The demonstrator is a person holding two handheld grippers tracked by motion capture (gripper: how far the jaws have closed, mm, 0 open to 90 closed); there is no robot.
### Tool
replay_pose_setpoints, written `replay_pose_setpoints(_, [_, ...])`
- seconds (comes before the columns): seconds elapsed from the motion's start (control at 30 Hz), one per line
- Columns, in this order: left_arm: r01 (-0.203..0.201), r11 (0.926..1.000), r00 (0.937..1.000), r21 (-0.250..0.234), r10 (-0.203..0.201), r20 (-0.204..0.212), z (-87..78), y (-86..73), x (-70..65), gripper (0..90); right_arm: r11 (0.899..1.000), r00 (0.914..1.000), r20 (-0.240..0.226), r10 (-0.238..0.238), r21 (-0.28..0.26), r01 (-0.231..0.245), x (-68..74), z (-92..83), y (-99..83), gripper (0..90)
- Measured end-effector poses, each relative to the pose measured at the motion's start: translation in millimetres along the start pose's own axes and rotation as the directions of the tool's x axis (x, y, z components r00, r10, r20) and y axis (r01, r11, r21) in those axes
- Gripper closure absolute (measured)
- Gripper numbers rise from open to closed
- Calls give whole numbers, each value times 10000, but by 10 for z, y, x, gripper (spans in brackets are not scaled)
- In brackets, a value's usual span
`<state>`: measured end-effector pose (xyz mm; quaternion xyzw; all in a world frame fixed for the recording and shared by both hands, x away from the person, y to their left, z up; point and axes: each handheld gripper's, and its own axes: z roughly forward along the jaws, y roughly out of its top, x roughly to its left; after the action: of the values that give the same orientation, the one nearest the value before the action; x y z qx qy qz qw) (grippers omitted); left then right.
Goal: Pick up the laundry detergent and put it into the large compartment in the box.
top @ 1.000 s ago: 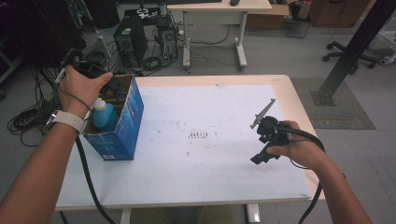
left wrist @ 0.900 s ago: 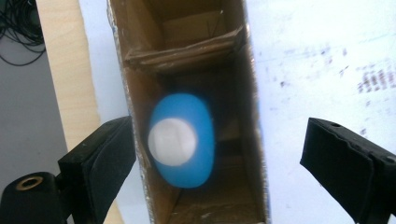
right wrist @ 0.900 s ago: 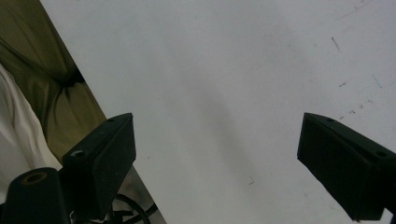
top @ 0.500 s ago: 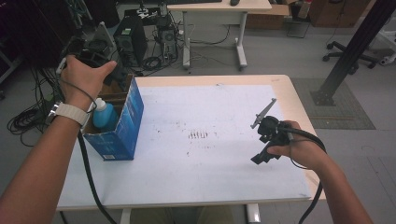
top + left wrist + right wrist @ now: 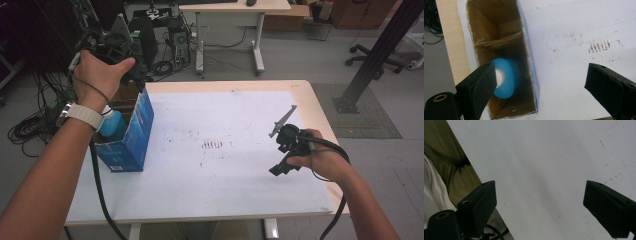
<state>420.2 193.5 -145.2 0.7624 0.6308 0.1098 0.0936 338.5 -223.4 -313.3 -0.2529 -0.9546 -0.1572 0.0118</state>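
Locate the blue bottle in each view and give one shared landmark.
High view: blue bottle at left, inside the blue box, below the left hand.
Left gripper view: lower left, in the box, beside the left jaw.
Right gripper view: not in it.
Shared landmark: white table.

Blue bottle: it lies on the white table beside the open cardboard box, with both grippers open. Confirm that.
Not quite. The blue bottle sits inside the open cardboard box, not beside it on the table, as the left gripper view shows. Both grippers are indeed open.
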Motion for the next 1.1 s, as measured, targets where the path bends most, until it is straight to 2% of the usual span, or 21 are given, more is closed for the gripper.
replay_pose_setpoints(0.23, [-111,9999,9999,23,111,17,-5,44,-155,111,10000,10000,9,15,-45,-15,-2,-9,-2,117])
replay_pose_setpoints(0.47, [-134,9999,9998,0,134,151,5,72,-239,109,10000,10000,35,50,-47,-50,-5,-21,-7,117])
replay_pose_setpoints(0.7, [-315,9995,9988,38,314,371,34,94,-361,110,10000,10000,18,39,-25,-38,-8,-11,-7,117])
replay_pose_setpoints(0.8, [-483,9987,9984,156,479,285,68,101,-424,113,10000,10000,29,21,-64,-21,-4,-12,-8,118])
replay_pose_setpoints(0.87, [-561,9983,9977,156,555,378,85,104,-460,114,10000,10000,33,34,-72,-34,-8,-12,-12,118])
replay_pose_setpoints(1.1, [-621,9979,9973,167,614,415,113,118,-558,116,10000,10000,15,30,-51,-30,-17,4,-2,117])
